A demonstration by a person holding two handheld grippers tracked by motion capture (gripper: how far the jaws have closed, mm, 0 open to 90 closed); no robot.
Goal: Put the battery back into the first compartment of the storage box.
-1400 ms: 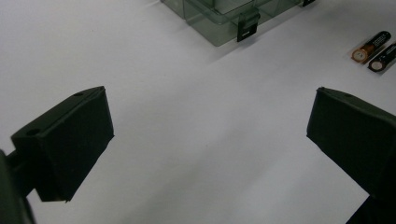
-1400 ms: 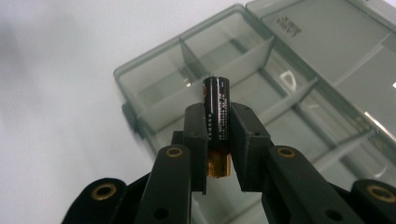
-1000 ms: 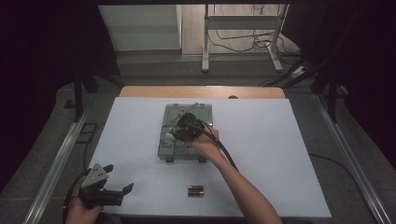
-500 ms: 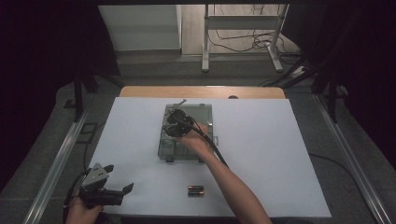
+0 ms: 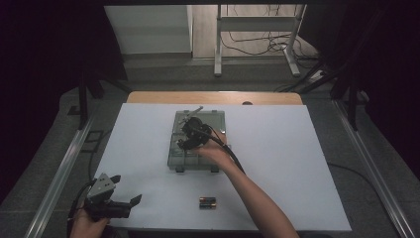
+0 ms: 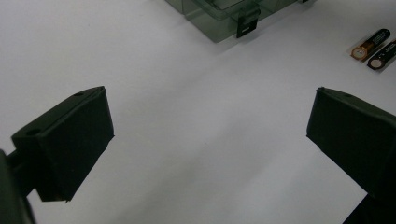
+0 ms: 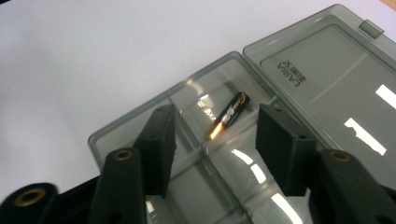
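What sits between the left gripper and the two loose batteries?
Just bare white table between left gripper and batteries, per the left gripper view.

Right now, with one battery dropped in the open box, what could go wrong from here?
The battery lies slanted in its compartment of the box; it may sit askew rather than flat. The right tongs, jaws just opened, hang close over the dividers and could nudge the box when pulling back. Two batteries wait near the table's front edge; a careless reach might roll them off.

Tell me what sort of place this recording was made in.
Probably a lab recording station: a white table with side rails, dark surroundings, and loose cables on the floor behind it.
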